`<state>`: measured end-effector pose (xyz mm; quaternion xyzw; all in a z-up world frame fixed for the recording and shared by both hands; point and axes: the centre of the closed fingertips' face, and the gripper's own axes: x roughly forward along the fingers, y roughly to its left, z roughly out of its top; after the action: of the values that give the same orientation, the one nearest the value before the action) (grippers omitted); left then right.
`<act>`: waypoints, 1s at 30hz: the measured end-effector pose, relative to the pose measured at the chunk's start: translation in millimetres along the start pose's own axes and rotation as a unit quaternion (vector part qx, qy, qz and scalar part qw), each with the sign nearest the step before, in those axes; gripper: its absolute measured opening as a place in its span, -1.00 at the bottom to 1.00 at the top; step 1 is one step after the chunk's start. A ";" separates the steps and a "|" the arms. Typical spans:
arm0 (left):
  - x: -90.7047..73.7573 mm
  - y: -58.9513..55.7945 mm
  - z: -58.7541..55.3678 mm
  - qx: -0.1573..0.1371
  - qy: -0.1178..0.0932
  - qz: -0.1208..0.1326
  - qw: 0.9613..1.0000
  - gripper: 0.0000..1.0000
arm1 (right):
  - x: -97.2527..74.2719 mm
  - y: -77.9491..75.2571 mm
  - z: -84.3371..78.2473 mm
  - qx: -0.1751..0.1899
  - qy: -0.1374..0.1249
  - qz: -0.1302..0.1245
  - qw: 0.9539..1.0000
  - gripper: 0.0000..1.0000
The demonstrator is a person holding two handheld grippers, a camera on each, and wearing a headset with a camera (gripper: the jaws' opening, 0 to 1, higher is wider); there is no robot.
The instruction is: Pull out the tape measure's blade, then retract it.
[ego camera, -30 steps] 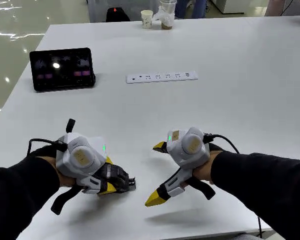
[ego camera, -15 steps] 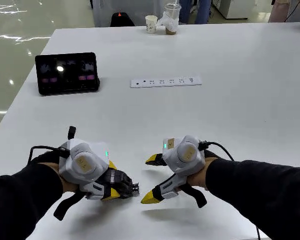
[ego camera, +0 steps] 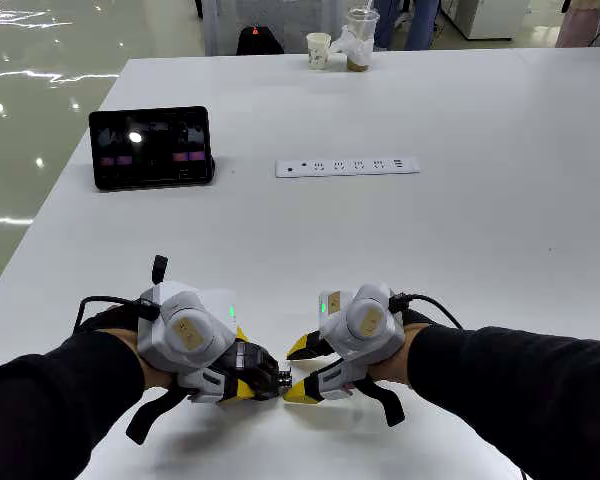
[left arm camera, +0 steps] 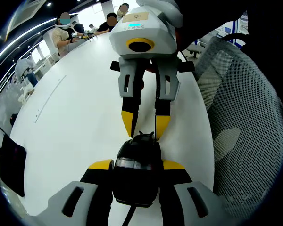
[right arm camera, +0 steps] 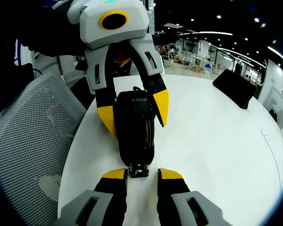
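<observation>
Black tape [right arm camera: 136, 129] sits at the near table [ego camera: 460, 200] edge, clamped in the left gripper [ego camera: 242, 378] jaws. Right gripper [right arm camera: 142, 175] jaws are apart, flanking its end tab [right arm camera: 139, 169]; contact unclear.

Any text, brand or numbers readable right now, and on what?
Nothing legible.
Right gripper lettering: too blurred.
Tablet screen: blurred.
Tape measure: no markings readable.
Power strip: too small.
Paper cup print: too small.
</observation>
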<state>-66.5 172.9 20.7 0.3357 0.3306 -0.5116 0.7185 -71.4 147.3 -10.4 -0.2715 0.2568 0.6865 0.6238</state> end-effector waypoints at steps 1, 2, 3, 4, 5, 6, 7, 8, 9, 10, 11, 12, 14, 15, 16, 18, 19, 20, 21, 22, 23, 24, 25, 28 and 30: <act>0.0 -0.1 0.0 -0.001 0.000 0.000 1.000 -0.36 | -0.1 0.2 0.2 0.000 0.000 0.002 1.000 -0.60; 0.0 0.0 0.0 -0.001 0.000 0.001 1.000 -0.36 | 0.4 0.5 0.8 0.001 -0.001 0.003 1.000 -0.59; 0.1 0.0 -0.1 -0.001 0.000 0.001 1.000 -0.36 | 0.6 0.7 1.4 0.000 -0.001 0.003 1.000 -0.59; 0.1 0.0 -0.2 -0.001 0.000 0.001 1.000 -0.36 | 0.9 1.0 1.9 -0.001 -0.001 0.003 1.000 -0.61; 0.2 0.0 -0.3 -0.001 0.000 0.001 1.000 -0.36 | 1.9 0.4 2.3 -0.002 -0.001 0.003 1.000 -0.65; 0.1 0.2 -0.2 -0.001 0.000 0.000 1.000 -0.36 | 2.7 0.9 2.8 -0.005 -0.002 0.004 1.000 -0.66; 0.1 0.2 -0.2 -0.001 -0.001 0.000 1.000 -0.36 | 3.7 1.0 2.6 -0.005 -0.001 0.005 1.000 -0.67; 0.2 0.5 -0.3 -0.002 -0.001 -0.001 1.000 -0.36 | 5.1 1.1 2.1 -0.006 0.001 0.005 1.000 -0.68; 0.3 0.6 -0.3 -0.003 -0.002 0.000 1.000 -0.36 | 5.5 2.5 1.8 -0.010 0.003 0.008 1.000 -0.71; 0.5 0.6 -0.2 -0.002 -0.001 0.000 1.000 -0.36 | 6.0 3.6 1.2 -0.011 0.005 0.010 1.000 -0.74; 0.6 0.6 -0.2 -0.001 -0.001 0.000 1.000 -0.36 | 6.1 2.3 1.4 -0.007 0.007 0.008 1.000 -0.74; 0.7 0.8 -0.3 -0.001 0.000 0.001 1.000 -0.36 | 6.2 2.4 1.8 -0.005 0.008 0.012 1.000 -0.75; 0.8 0.9 -0.4 -0.002 0.000 0.002 1.000 -0.36 | 6.4 2.2 0.9 -0.018 0.010 0.015 1.000 -0.75; 0.8 0.8 -0.3 -0.002 0.000 0.002 1.000 -0.36 | 6.6 2.4 0.7 -0.025 0.010 0.017 0.999 -0.76; 0.9 0.6 -0.2 -0.002 0.000 0.002 1.000 -0.36 | 6.5 2.5 0.5 -0.021 0.009 0.017 1.000 -0.76; 1.1 0.4 -0.1 -0.002 -0.001 0.000 1.000 -0.36 | 6.0 2.2 0.2 -0.002 0.000 0.021 1.000 -0.77; 1.1 0.3 0.0 -0.003 -0.001 0.000 1.000 -0.36 | 5.6 1.9 -0.3 0.000 -0.002 0.022 1.000 -0.78; 1.1 0.5 -0.2 -0.003 -0.001 -0.001 1.000 -0.36 | 5.7 2.0 -0.1 -0.001 -0.003 0.022 1.000 -0.78; 1.2 0.5 -0.3 -0.004 -0.001 -0.002 1.000 -0.37 | 5.5 2.9 0.4 -0.003 -0.003 0.023 1.000 -0.79; 1.2 0.1 -0.4 -0.004 0.001 -0.003 1.000 -0.37 | 5.6 3.1 0.3 -0.006 -0.003 0.023 1.000 -0.79; 1.2 0.0 -0.4 -0.003 0.002 -0.003 1.000 -0.37 | 5.3 3.2 0.6 -0.002 -0.004 0.022 1.000 -0.79; 1.1 0.0 -0.3 -0.003 0.002 -0.004 1.000 -0.37 | 5.2 3.4 0.4 -0.002 -0.004 0.022 1.000 -0.80; 0.9 0.2 -0.3 -0.003 0.000 -0.004 1.000 -0.37 | 5.0 3.3 0.1 -0.002 -0.004 0.021 1.000 -0.80; 0.7 0.2 -0.5 -0.004 -0.003 -0.004 1.000 -0.37 | 4.2 4.0 -0.8 -0.006 -0.002 0.020 1.000 -0.80; 0.7 0.3 -0.8 -0.004 -0.003 -0.003 1.000 -0.37 | 3.1 4.1 -1.4 -0.006 -0.001 0.020 1.000 -0.80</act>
<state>-66.1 173.2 19.7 0.3305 0.3318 -0.5137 0.7188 -75.6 148.2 -13.5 -0.2699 0.2572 0.7004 0.6086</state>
